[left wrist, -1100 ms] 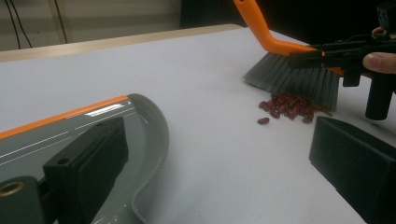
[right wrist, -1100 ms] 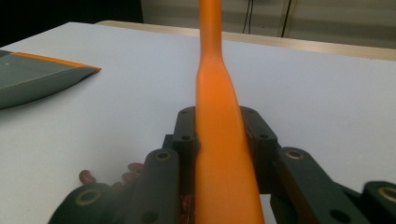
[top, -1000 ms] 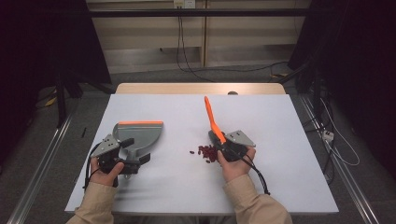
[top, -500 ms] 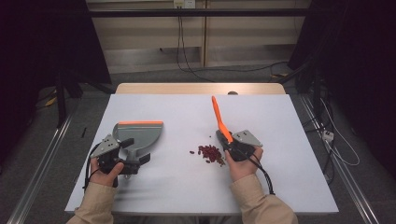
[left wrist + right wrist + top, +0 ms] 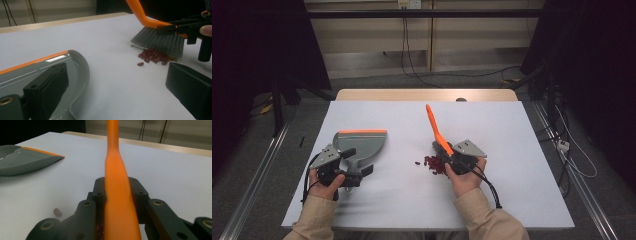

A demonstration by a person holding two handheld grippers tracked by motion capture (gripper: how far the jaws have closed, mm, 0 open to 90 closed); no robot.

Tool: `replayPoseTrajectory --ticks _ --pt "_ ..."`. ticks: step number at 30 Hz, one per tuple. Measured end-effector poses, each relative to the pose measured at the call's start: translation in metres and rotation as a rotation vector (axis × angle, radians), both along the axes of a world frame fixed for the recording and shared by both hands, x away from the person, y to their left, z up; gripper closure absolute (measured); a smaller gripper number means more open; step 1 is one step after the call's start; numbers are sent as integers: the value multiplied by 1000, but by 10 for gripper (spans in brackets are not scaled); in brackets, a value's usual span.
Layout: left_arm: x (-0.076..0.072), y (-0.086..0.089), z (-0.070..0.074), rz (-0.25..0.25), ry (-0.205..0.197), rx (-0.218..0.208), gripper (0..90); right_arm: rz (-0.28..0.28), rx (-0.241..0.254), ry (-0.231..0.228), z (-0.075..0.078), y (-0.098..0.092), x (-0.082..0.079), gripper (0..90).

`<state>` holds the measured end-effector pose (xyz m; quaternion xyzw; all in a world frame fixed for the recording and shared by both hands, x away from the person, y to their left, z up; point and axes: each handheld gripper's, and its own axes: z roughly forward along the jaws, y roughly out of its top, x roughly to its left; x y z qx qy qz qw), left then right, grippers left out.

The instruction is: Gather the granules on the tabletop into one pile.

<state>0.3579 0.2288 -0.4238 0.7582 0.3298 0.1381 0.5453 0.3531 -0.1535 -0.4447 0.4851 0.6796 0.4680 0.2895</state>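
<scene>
The landmark is the small heap of red beans (image 5: pixel 433 164) lying on the white table (image 5: pixel 522 150), a little toward the person's edge from its middle. One stray bean (image 5: pixel 140 64) lies just apart from the heap, on the dustpan's side.

The right gripper (image 5: pixel 453 158) has its jaws clamped on the orange handle of a hand brush (image 5: pixel 435 131); in the right gripper view the handle (image 5: pixel 117 195) runs straight up between the two black jaws, pressed from both sides. The grey bristles (image 5: pixel 160 42) stand just behind the beans and touch the far edge of the heap, so the brush head sits between the beans and the right hand (image 5: pixel 464 176).

The grey dustpan (image 5: pixel 359 145) with its orange lip lies flat on the table well to the left of the beans, with bare table between them. The left gripper (image 5: pixel 346 170) grips the dustpan's handle end at the side away from the lip; one jaw rests over the pan's inside in the left gripper view, the other stands off to the right.

Beyond the beans, past the table's far wooden edge (image 5: pixel 427 94), black cables (image 5: pixel 412 70) hang down to the floor.
</scene>
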Motion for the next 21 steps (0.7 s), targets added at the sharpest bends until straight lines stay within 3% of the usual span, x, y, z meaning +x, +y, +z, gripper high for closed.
replayPoseTrajectory --ticks 5,9,16,21 --pt "0 2 0 4 1 -1 44 30 25 -16 7 -11 15 711" --pt "1 2 0 7 5 -3 44 64 -3 -28 9 -20 34 711" --pt "1 3 -1 13 9 -3 44 130 -33 -12 1 -23 63 711" --pt "1 4 -1 17 10 -2 44 216 -61 0 -8 -16 65 711"
